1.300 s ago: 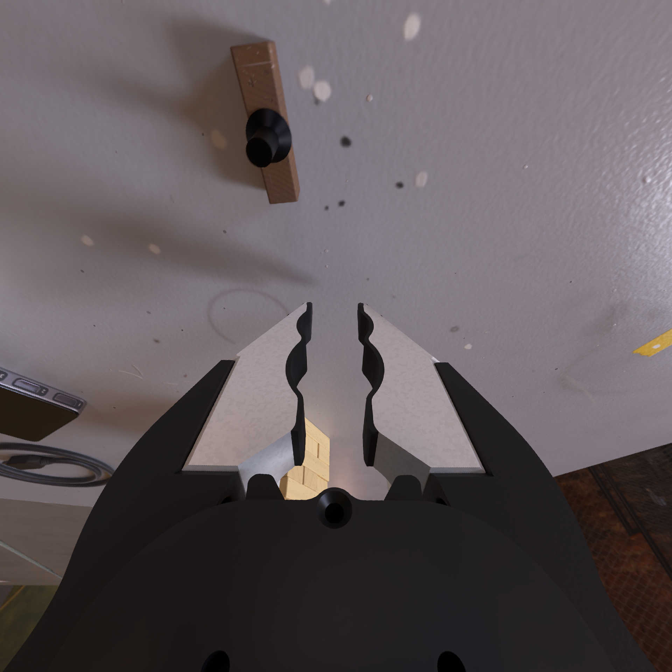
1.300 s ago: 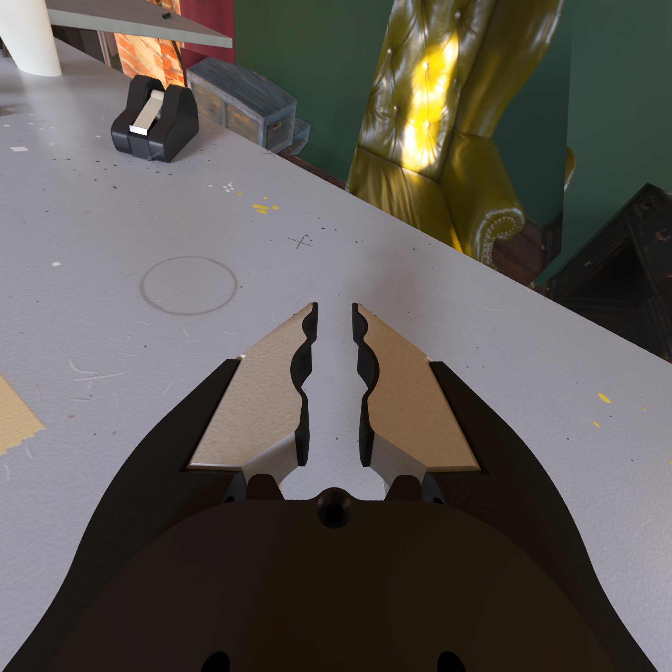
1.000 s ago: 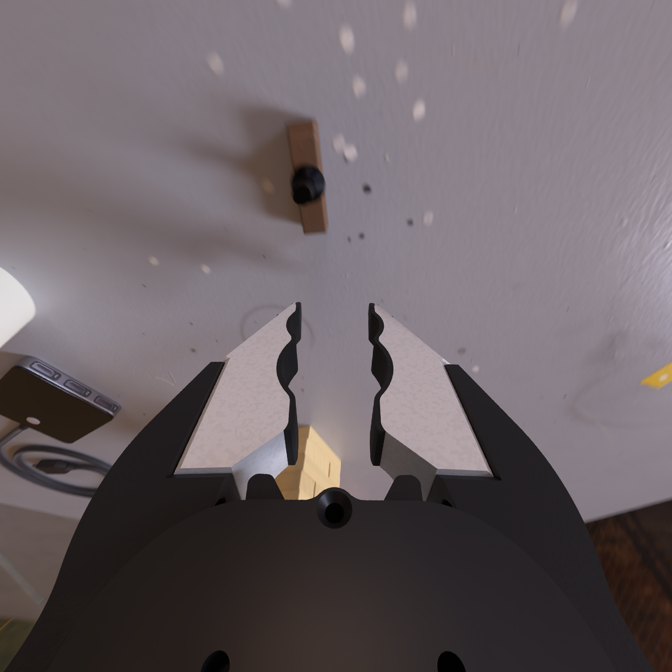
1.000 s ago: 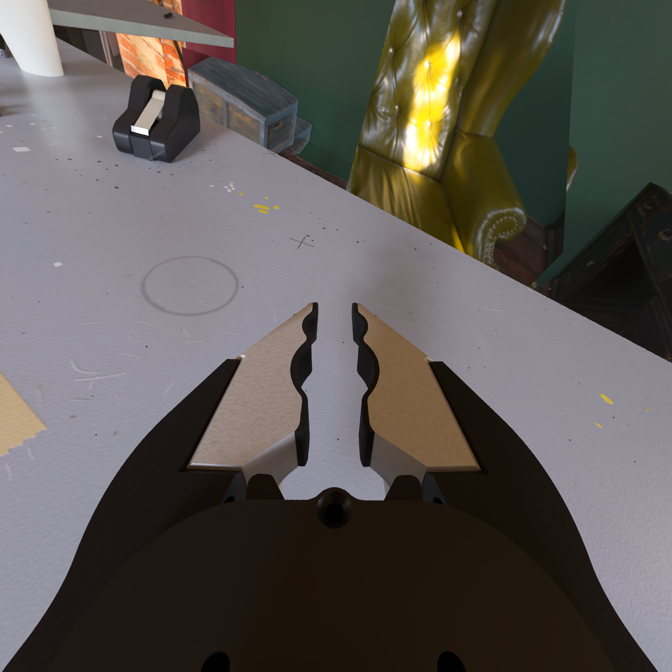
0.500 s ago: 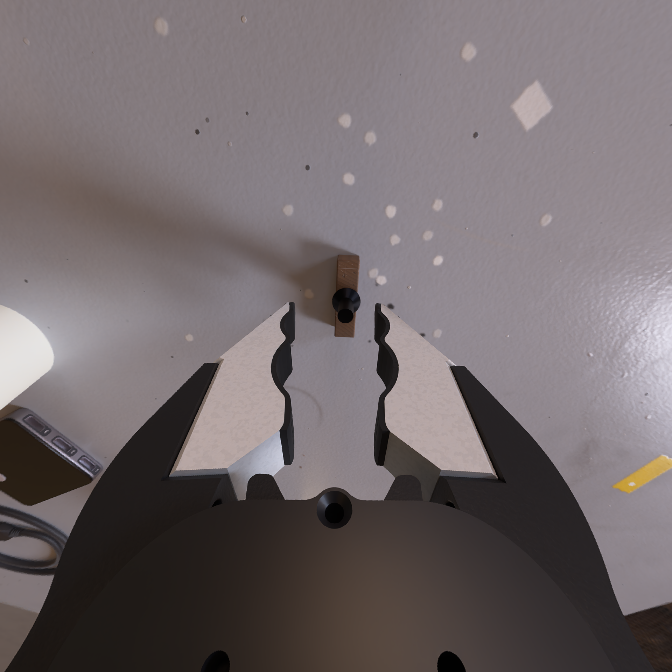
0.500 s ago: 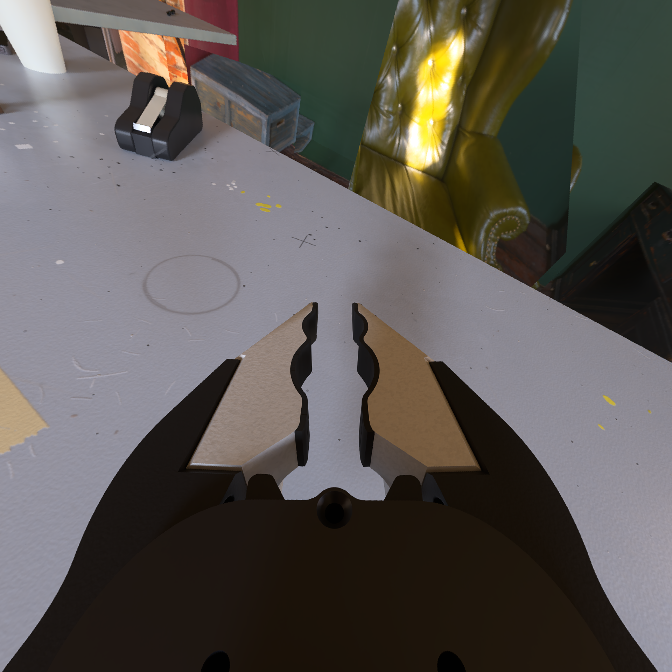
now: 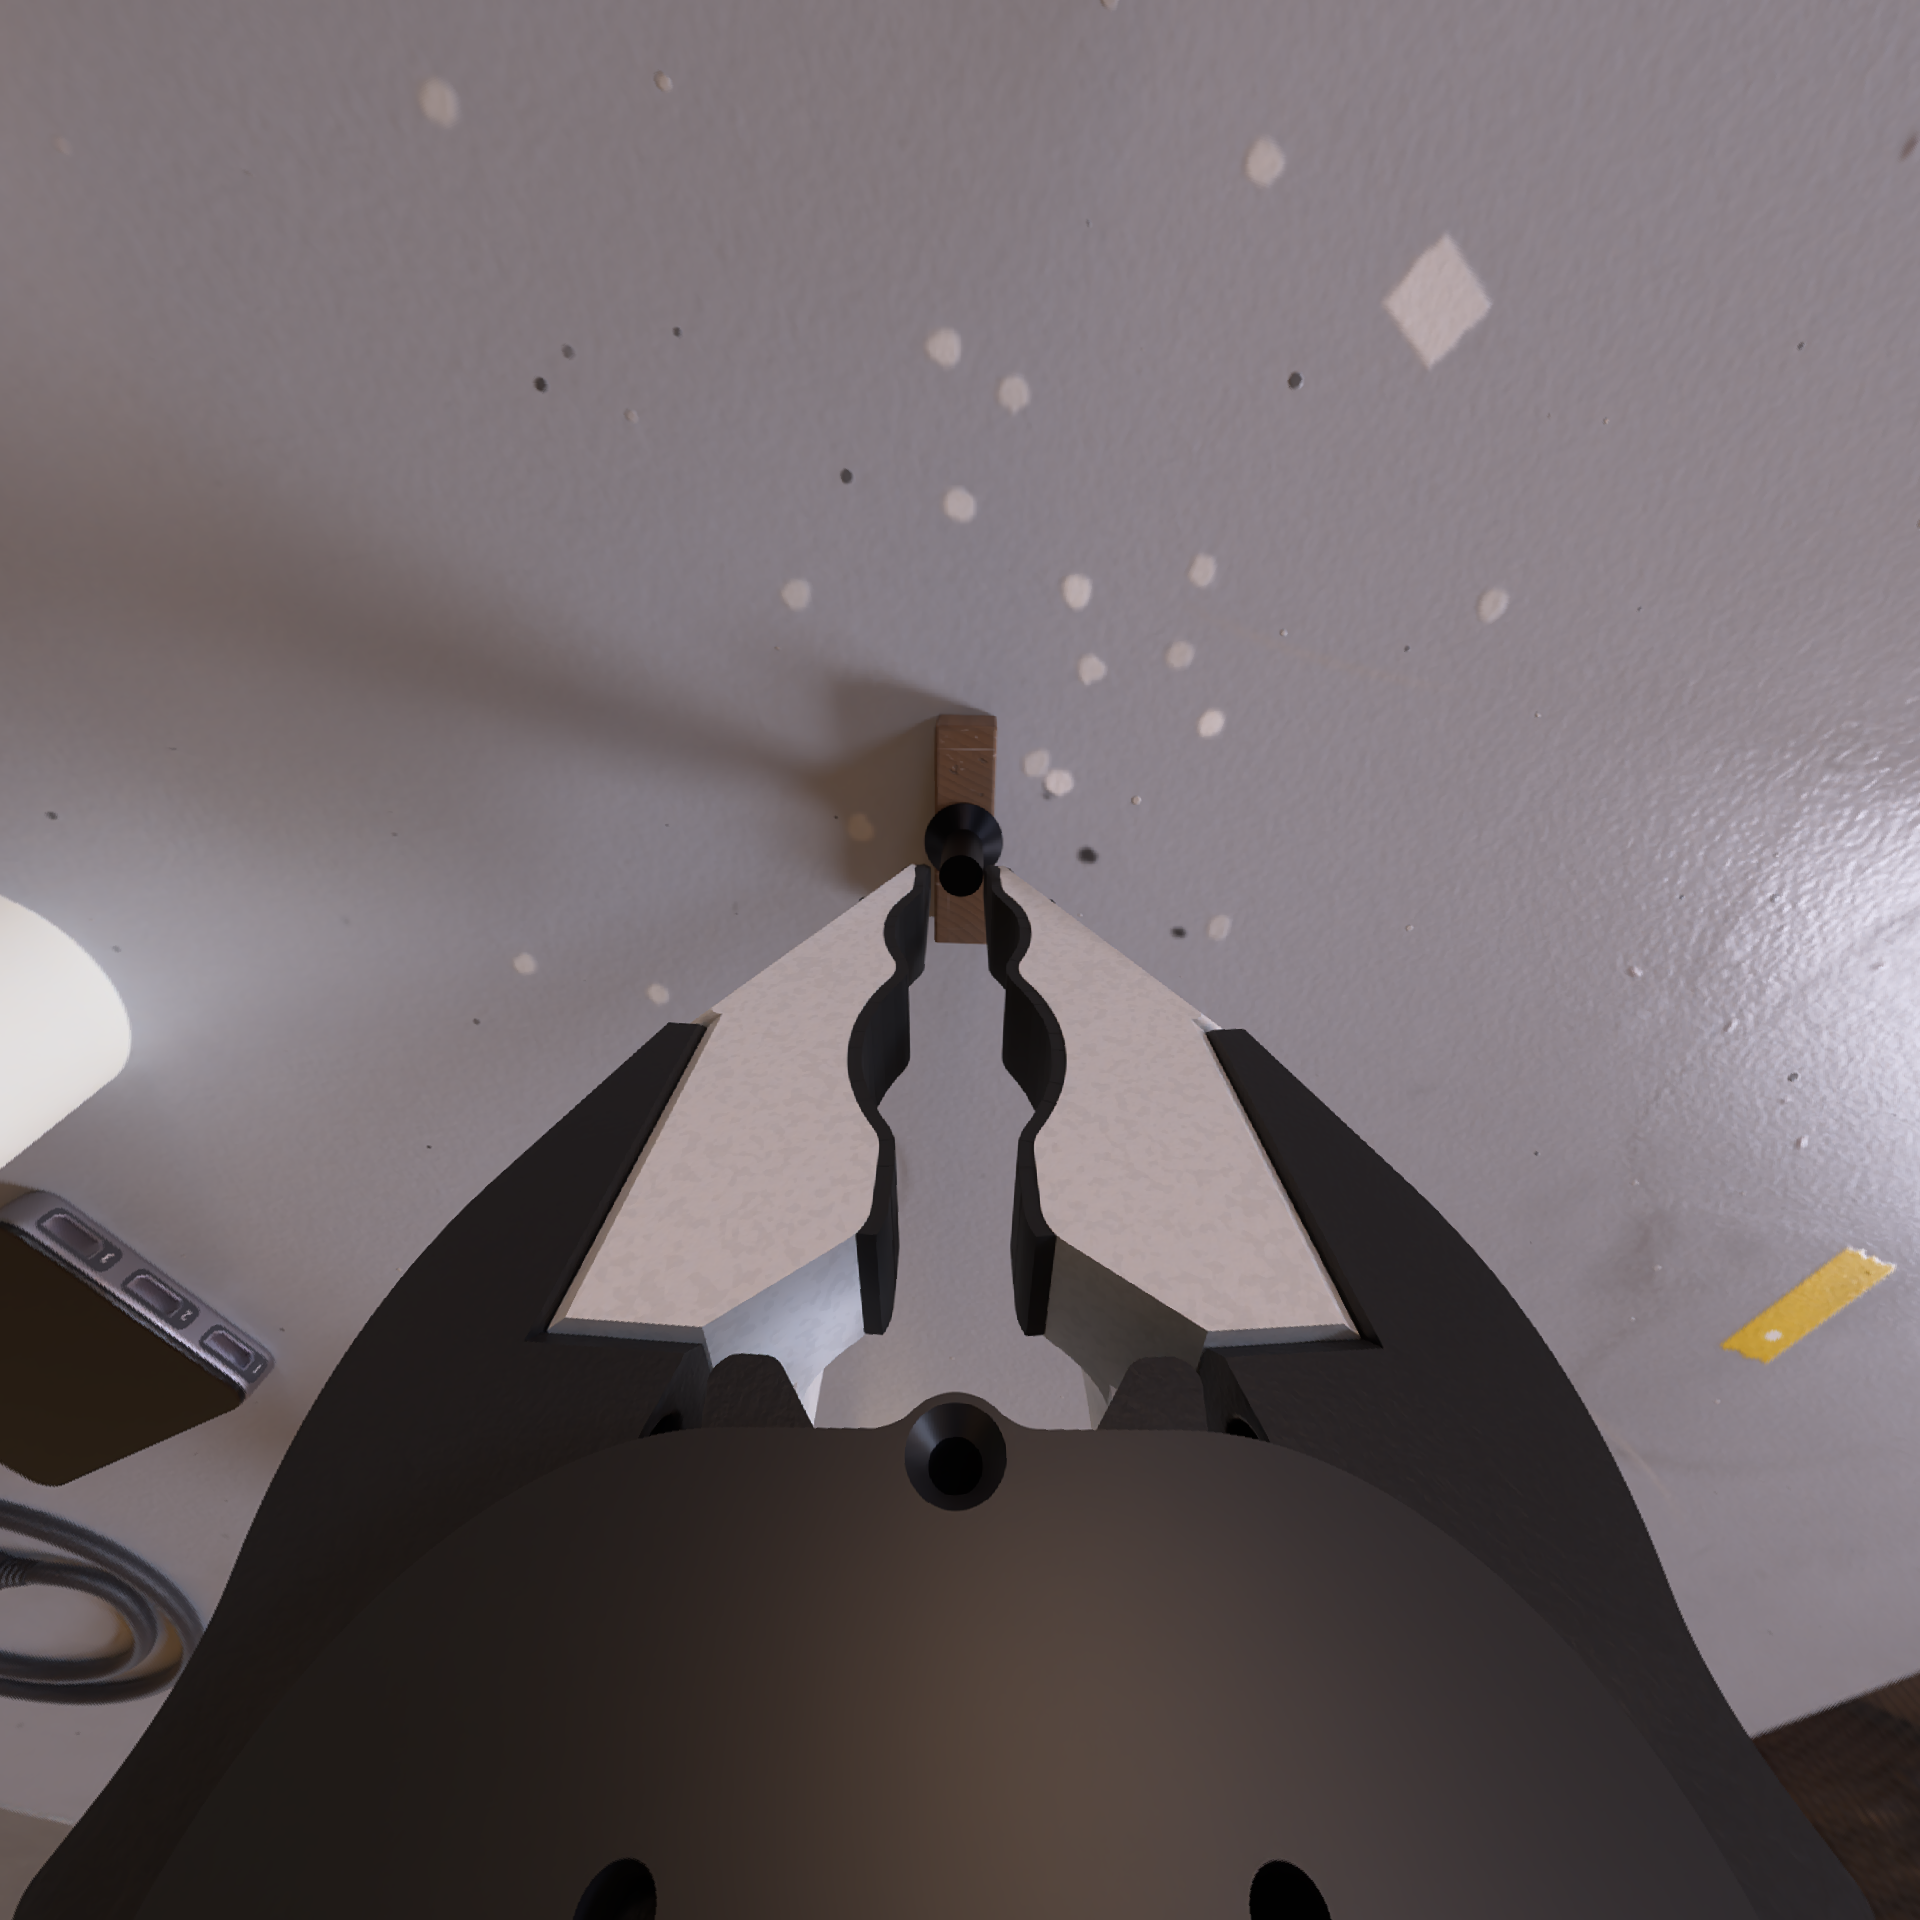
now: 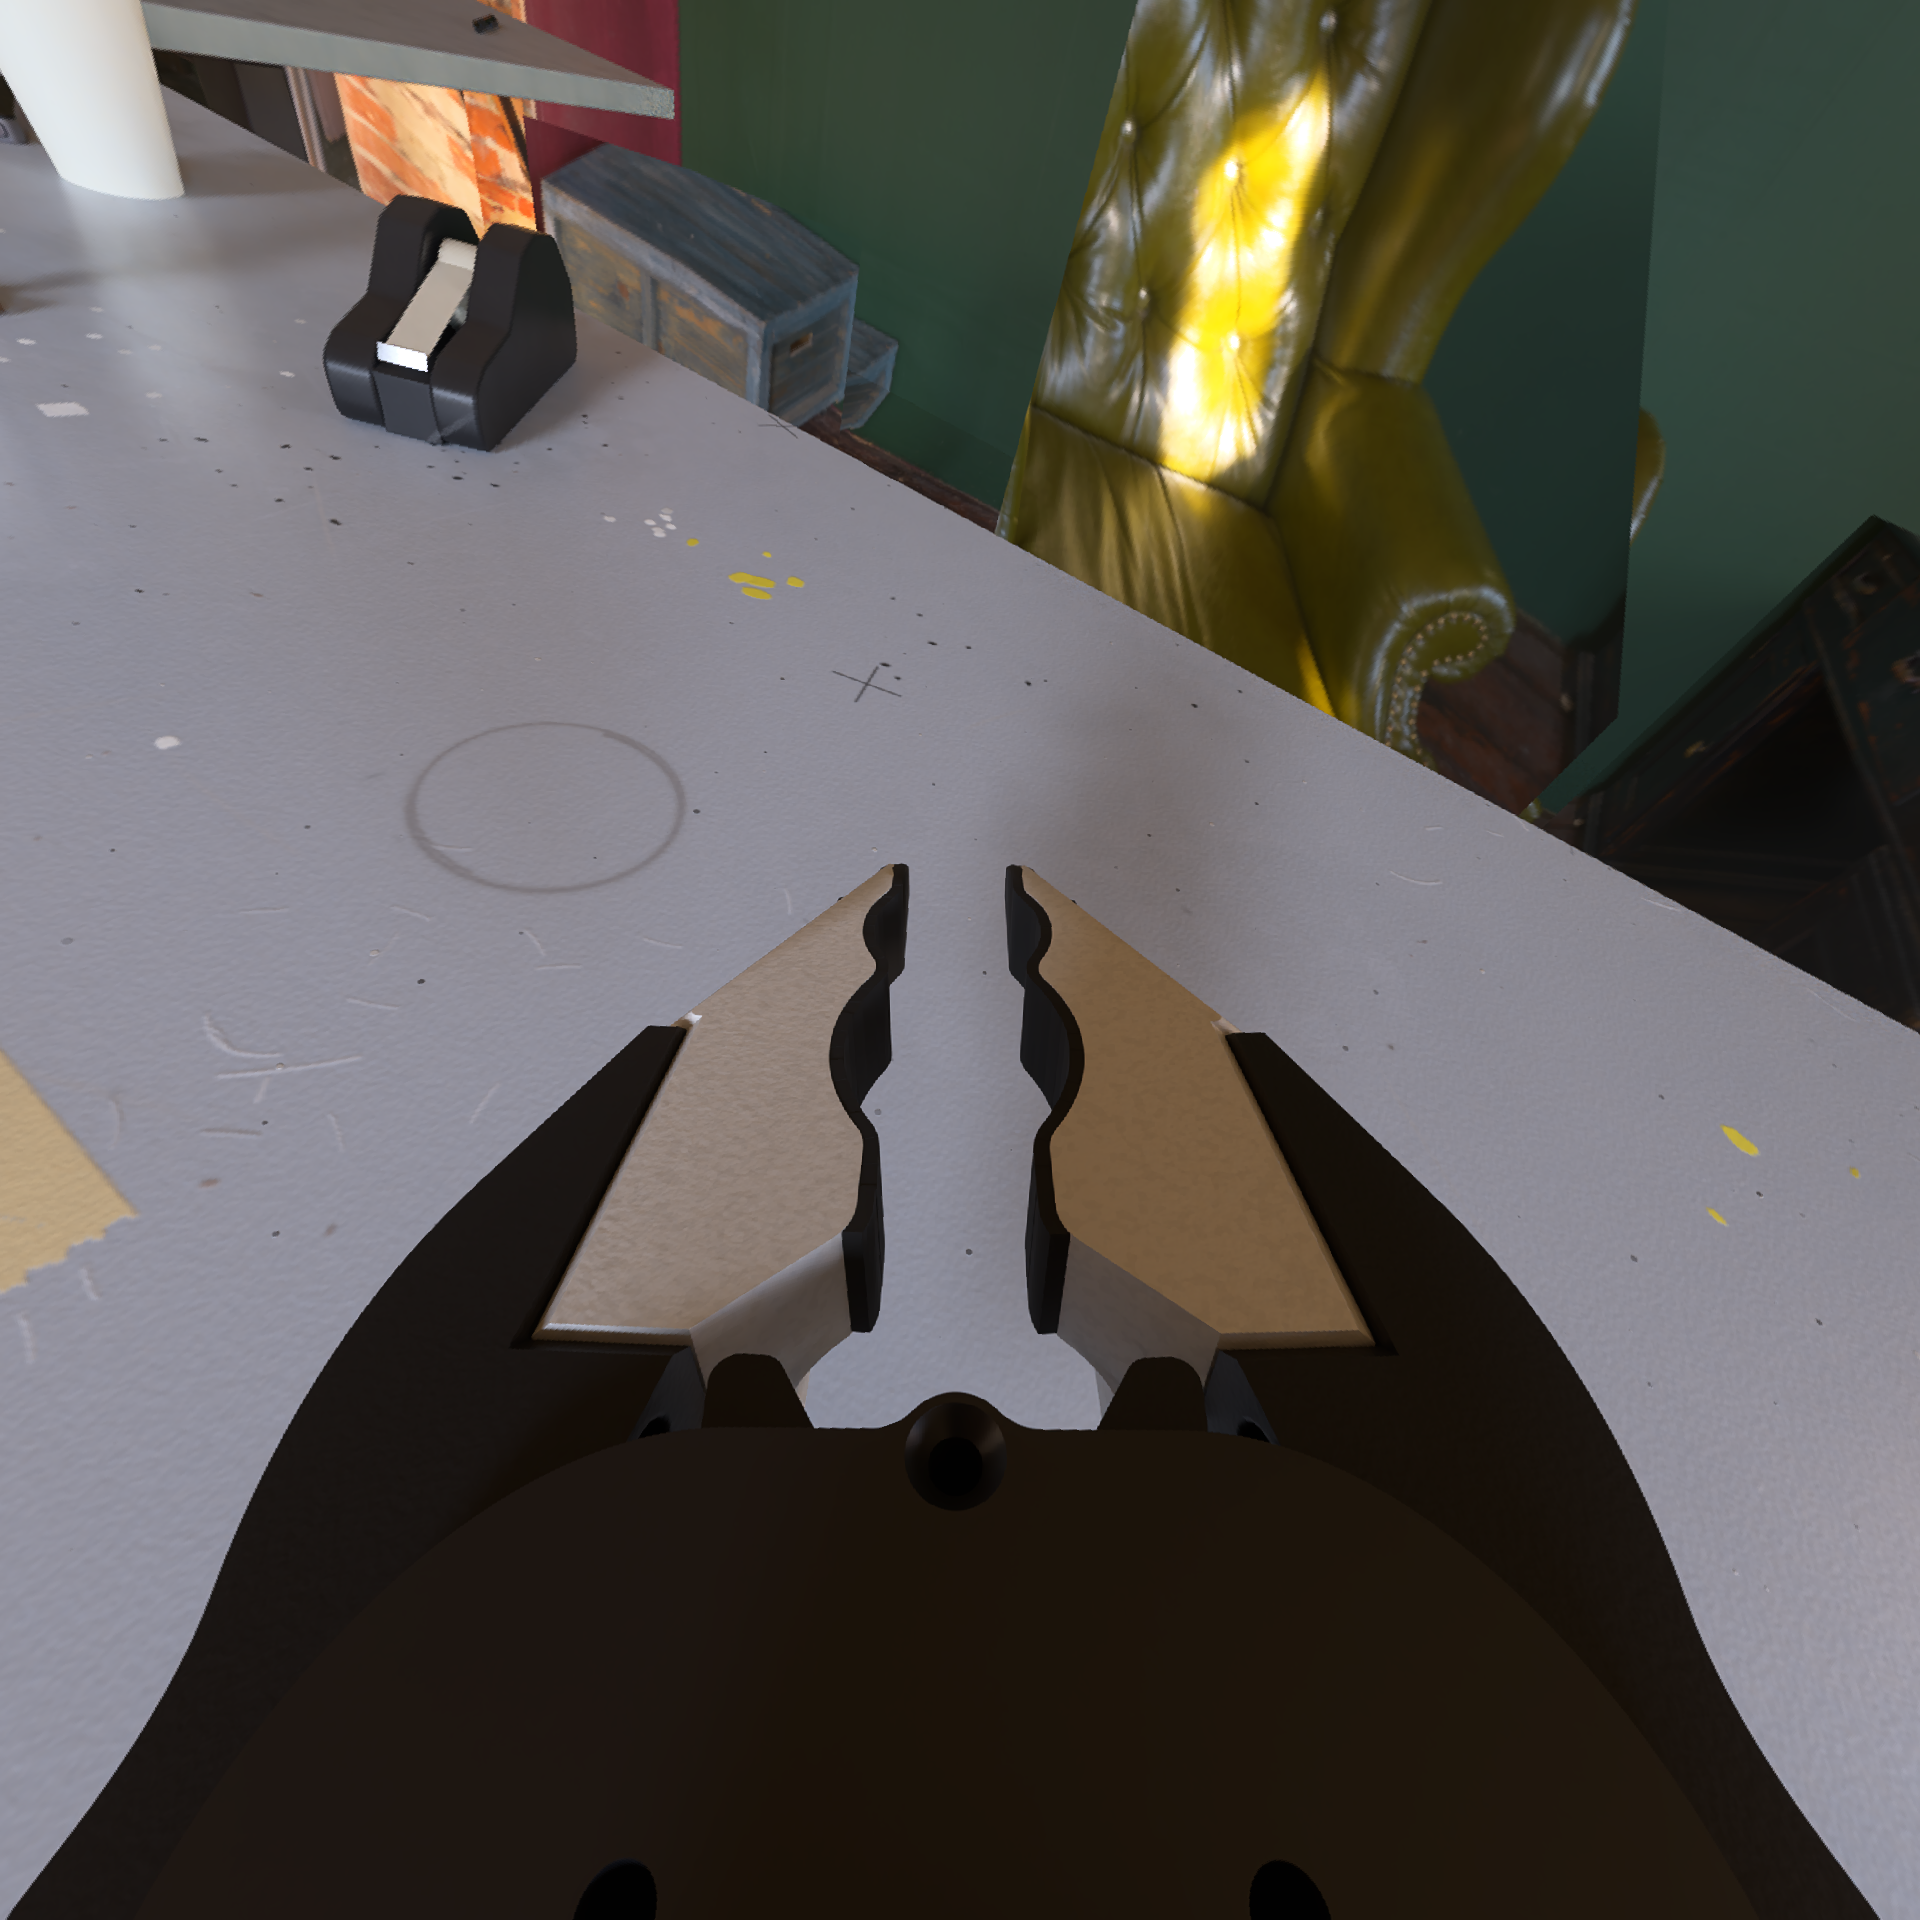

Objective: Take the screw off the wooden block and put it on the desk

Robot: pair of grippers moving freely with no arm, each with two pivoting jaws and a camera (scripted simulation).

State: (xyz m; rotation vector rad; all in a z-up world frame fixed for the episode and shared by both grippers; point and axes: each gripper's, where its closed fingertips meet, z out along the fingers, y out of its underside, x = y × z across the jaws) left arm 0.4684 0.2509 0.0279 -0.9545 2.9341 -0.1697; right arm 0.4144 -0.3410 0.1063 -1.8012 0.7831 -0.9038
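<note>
Beyond the left side of the left gripper lie a cream cylinder, a dark phone and a grey cable, all well clear of the work. Half a second ago the jaws of this gripper stood spread wide with the wooden block and the black screw just ahead of the tips; now they have drawn in, and the screw's upper end sits right between the tips, seemingly pinched, though contact cannot be confirmed. The screw is not yet off the block, which rests on the grey desk. I judge the grasp made or nearly so, with the lift next. The right gripper has not moved: jaws slightly parted on nothing, hovering over bare desk, a tape dispenser far ahead to their left.
</note>
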